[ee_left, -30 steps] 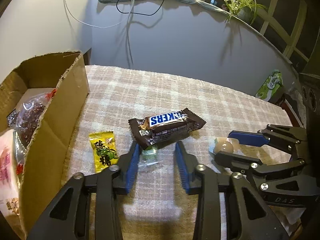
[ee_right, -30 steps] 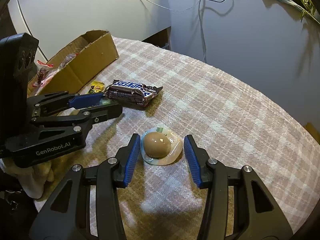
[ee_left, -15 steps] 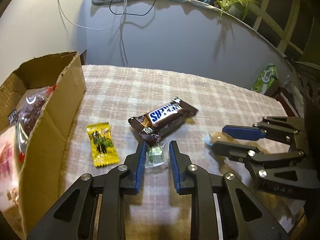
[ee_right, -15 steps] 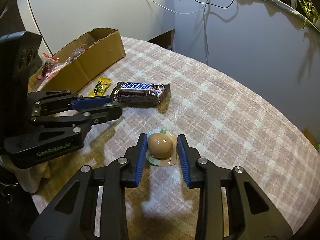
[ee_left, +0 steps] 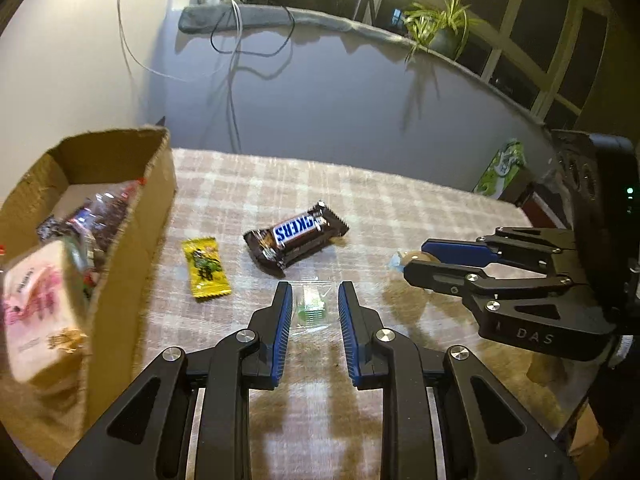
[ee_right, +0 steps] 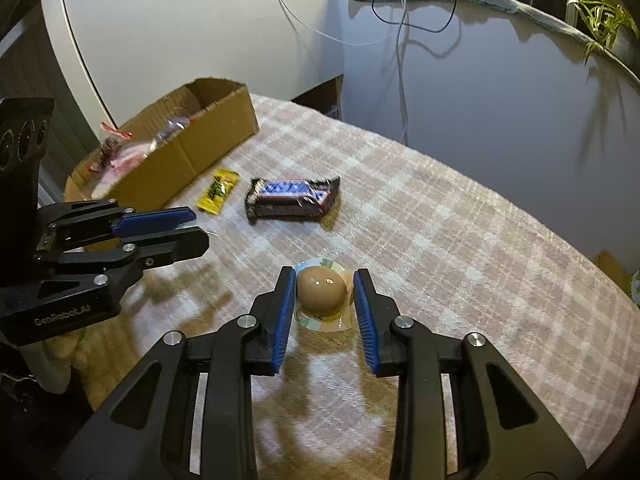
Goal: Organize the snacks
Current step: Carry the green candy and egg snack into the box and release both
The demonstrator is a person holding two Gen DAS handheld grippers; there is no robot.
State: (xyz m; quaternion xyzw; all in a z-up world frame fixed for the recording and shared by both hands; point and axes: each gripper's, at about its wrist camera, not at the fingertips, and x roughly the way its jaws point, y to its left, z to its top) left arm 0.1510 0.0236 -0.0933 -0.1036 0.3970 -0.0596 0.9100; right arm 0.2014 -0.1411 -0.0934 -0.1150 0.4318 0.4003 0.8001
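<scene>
A round table under a pink-and-cream checked cloth [ee_right: 460, 240] fills the lower half of both views. An open brown cardboard box [ee_left: 132, 240], already holding several bagged snacks, is seen at the left edge of the left wrist view and in the upper left of the right wrist view. A dark brown chocolate bar wrapper printed "SNICKERS" [ee_left: 298, 236] lies mid-frame, with a small yellow sachet bearing green printed characters [ee_left: 206, 268] between it and the box.

At bottom centre of the right wrist view, the right gripper [ee_right: 324, 300] is clamped on a brown egg sealed in clear plastic [ee_right: 322, 290]; its jaws have just been closing, and the egg is held between the blue pads. At bottom centre of the left wrist view, the left gripper [ee_left: 312, 308] stands narrow around a tiny clear-wrapped green candy [ee_left: 312, 306], which appears pinched by its wrapper.

The slick, rounded egg could be squeezed out of the pads, and the thin candy wrapper could slip free during carrying. The two grippers are close together and could collide on the way to the box.

"GenRobot.AI" and "DAS" are read on the gripper bodies.
</scene>
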